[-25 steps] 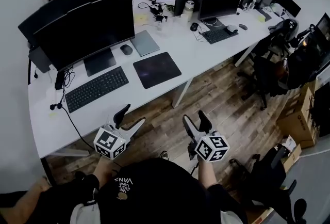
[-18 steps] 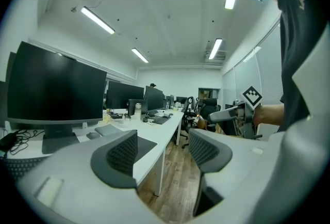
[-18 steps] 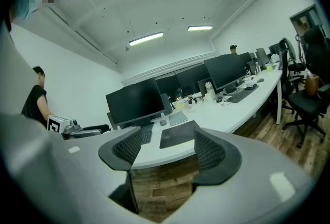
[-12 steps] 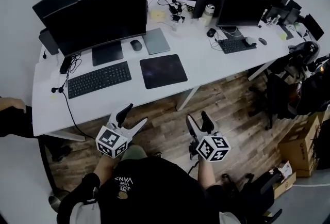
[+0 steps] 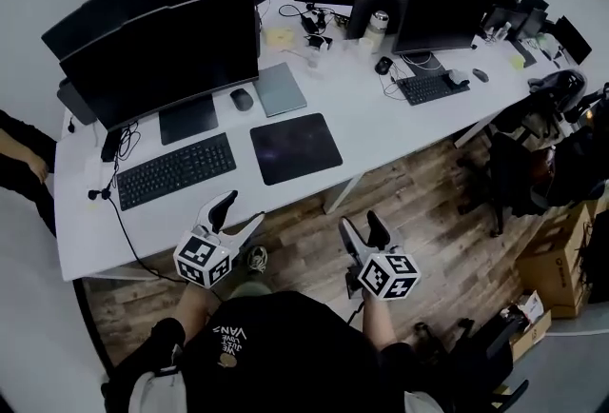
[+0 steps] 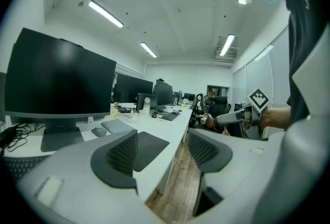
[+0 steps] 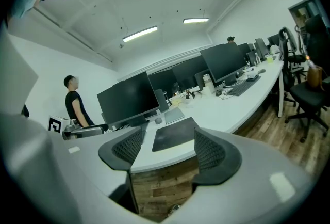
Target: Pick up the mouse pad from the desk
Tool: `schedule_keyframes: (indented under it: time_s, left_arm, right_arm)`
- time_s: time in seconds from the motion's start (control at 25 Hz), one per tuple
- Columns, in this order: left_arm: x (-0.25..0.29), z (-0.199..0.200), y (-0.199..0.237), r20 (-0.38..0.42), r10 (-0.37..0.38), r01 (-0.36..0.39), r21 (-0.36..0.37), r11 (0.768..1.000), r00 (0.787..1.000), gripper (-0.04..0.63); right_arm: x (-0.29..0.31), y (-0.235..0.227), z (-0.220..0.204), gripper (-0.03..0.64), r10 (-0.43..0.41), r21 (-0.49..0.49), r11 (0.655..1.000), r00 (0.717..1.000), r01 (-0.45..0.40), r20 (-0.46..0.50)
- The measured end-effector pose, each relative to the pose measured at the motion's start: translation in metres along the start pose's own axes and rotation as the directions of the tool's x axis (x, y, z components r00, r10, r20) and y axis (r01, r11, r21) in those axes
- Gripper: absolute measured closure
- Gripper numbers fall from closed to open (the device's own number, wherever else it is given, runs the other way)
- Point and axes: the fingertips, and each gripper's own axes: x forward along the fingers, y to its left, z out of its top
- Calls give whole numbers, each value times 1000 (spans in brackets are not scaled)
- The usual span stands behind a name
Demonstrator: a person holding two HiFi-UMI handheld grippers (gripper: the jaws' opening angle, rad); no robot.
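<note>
You're at the approach step: left claw (image 5: pixel 243 209) and right claw (image 5: pixel 360 221) both released, empty, well short of the keyboard (image 5: pixel 176 170); next, reach to the black mouse pad (image 5: pixel 296 147), flat on the table (image 5: pixel 381 116) just beside that keyboard.

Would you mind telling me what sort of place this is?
Probably an open-plan office: a long white desk holds a row of monitors and keyboards, with swivel chairs beside it.

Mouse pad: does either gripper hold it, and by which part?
Nothing held. Left gripper and right gripper are open, empty; mouse pad lies flat on the desk.
</note>
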Motion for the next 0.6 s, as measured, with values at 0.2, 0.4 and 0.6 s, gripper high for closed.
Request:
schedule_keyframes:
  time_s: [0.2, 0.4, 0.6]
  left_arm:
    - [29, 9, 37, -3, -25, 25, 11, 1000, 1000, 310]
    - [54, 8, 77, -38, -37, 39, 56, 998, 999, 310]
    - [74, 6, 113, -76, -81, 86, 75, 993, 994, 310]
  right_arm:
    - [32, -4, 9, 307, -48, 16, 999, 999, 48, 14]
    - [66, -1, 14, 305, -91, 28, 996, 996, 90, 23]
    - [95, 7, 11, 306, -135, 45, 990, 991, 134, 18]
